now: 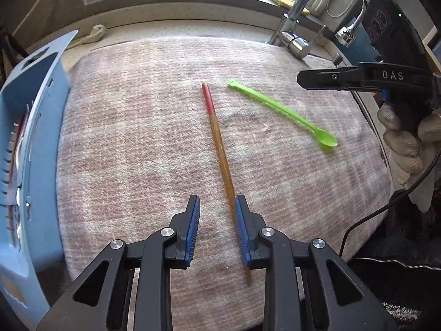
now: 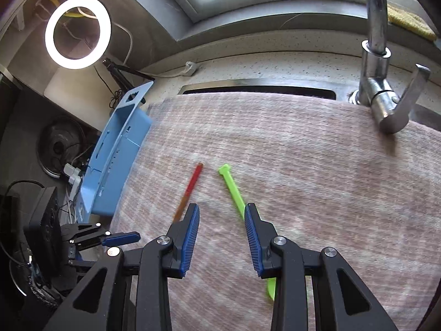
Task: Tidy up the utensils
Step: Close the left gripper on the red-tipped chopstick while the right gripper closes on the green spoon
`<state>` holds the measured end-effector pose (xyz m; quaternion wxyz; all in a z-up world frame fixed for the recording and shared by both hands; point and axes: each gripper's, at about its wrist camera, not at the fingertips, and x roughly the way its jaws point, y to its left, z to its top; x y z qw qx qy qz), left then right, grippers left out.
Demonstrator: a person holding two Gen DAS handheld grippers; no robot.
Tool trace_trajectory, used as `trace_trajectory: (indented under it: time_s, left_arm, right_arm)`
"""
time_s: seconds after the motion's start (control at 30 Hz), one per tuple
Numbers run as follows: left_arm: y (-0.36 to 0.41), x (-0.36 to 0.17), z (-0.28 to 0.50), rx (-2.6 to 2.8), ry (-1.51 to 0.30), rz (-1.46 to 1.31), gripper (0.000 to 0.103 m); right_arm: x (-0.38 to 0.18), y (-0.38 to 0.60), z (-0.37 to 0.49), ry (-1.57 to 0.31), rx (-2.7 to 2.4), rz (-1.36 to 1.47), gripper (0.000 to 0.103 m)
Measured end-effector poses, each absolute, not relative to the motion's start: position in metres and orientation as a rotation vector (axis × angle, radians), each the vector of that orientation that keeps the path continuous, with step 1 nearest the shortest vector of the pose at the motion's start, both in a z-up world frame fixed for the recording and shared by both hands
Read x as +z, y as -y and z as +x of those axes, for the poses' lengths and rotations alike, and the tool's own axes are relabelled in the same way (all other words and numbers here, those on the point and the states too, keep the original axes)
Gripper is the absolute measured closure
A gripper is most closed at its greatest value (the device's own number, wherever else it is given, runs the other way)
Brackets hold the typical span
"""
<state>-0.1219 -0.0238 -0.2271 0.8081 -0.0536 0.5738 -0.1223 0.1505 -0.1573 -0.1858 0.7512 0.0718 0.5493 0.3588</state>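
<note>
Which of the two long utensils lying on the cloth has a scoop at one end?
The green spoon: it ends in a small bowl. The red-tipped wooden stick beside it is straight throughout.

Glossy plastic spoon (image 1: 278, 109), fuzzy cloth (image 1: 137, 127)

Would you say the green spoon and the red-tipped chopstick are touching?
Apart: the left wrist view shows bare towel between the green spoon and the chopstick along their whole length.

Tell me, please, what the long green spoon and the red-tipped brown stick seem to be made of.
The long green spoon looks like plastic: uniform bright green, smooth, slightly glossy, with a moulded end. The red-tipped brown stick, probably a chopstick, looks like varnished wood or bamboo: brown with a painted red top, though it could be plastic.
</note>
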Motion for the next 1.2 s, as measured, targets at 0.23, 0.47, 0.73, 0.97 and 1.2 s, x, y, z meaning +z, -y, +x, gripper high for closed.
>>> trace_trajectory:
  time_s: [0.23, 0.47, 0.73, 0.97, 1.2]
  left_arm:
    - [0.041, -0.229, -0.085, -0.244, -1.23, -0.101, 0.079]
    - [0.044, -0.235, -0.031, -0.211, -1.277, -0.004, 0.079]
    - [0.06, -0.25, 0.003, -0.222, -1.326, 0.039, 0.082]
    - [0.056, -0.248, 0.018, -0.24, -1.341, 0.053, 0.092]
    - [0.051, -0.248, 0.036, -0.263, -1.336, 0.037, 0.095]
  right_arm:
    - [-0.202, 0.156, 0.142, -1.216, 0.799, 0.034, 0.072]
    - [-0.212, 0.144, 0.14, -1.206, 0.801, -0.066, 0.072]
    - [-0.219, 0.127, 0.145, -1.2, 0.823, -0.175, 0.073]
    - [-0.222, 0.116, 0.152, -1.198, 0.826, -0.247, 0.082]
    - [-0.222, 0.115, 0.152, -1.187, 0.823, -0.31, 0.096]
